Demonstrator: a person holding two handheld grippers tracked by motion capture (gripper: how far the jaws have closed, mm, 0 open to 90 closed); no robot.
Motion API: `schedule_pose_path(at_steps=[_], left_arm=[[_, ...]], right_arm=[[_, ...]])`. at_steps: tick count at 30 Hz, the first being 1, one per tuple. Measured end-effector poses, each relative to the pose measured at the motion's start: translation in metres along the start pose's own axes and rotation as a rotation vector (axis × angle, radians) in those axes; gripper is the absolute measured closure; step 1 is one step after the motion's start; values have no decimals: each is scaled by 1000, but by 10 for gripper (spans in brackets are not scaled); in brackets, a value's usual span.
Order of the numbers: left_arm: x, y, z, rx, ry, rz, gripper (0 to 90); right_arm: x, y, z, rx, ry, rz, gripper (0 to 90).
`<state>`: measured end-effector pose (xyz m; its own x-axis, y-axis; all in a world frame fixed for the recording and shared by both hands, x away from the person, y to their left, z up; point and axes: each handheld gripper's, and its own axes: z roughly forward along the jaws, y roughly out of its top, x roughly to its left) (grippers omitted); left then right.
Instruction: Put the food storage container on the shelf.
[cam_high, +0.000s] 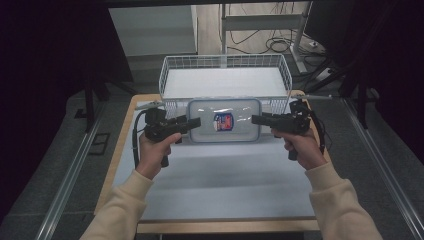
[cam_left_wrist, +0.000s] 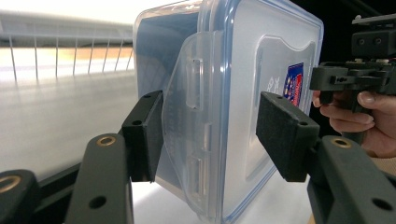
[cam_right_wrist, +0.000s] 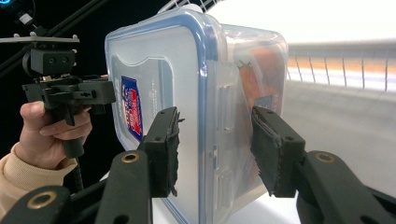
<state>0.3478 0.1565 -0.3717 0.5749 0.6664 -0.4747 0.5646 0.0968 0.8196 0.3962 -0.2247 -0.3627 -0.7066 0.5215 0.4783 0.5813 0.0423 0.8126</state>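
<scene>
two tools straddle the clear lidded container (cam_high: 223, 120) on the desk (cam_high: 220, 175), before the wire basket (cam_high: 225, 67). left tool (cam_high: 192, 122) and right tool (cam_high: 256, 119): jaws apart around the end latch flaps, contact unclear. rigid, slick plastic, probably light; grip both ends under the lid rim.

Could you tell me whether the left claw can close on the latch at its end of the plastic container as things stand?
Probably yes. The left claw is open, its jaws either side of the side latch of the plastic container, with nothing between them.
</scene>
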Motion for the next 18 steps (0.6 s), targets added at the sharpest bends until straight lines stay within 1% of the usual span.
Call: schedule_pose_path(at_steps=[4, 6, 10, 13, 16, 17, 18], left_arm=[[1, 20, 0, -12, -6, 8, 431], [2, 31, 2, -17, -12, 13, 430], [7, 51, 6, -19, -22, 13, 430], [14, 67, 11, -15, -28, 9, 431], [20, 80, 16, -13, -28, 6, 431], [20, 80, 16, -13, -28, 6, 431], [26, 88, 20, -10, -28, 5, 431]], right_arm=[[4, 23, 0, -6, -7, -17, 534], [5, 32, 0, -8, -12, -22, 532], [5, 57, 2, -11, -34, -36, 529], [2, 73, 5, -7, -47, -34, 527], [-2, 86, 10, -2, -51, -18, 525], [-4, 90, 12, -2, -54, -14, 525], [-8, 94, 15, 0, -53, -6, 525]])
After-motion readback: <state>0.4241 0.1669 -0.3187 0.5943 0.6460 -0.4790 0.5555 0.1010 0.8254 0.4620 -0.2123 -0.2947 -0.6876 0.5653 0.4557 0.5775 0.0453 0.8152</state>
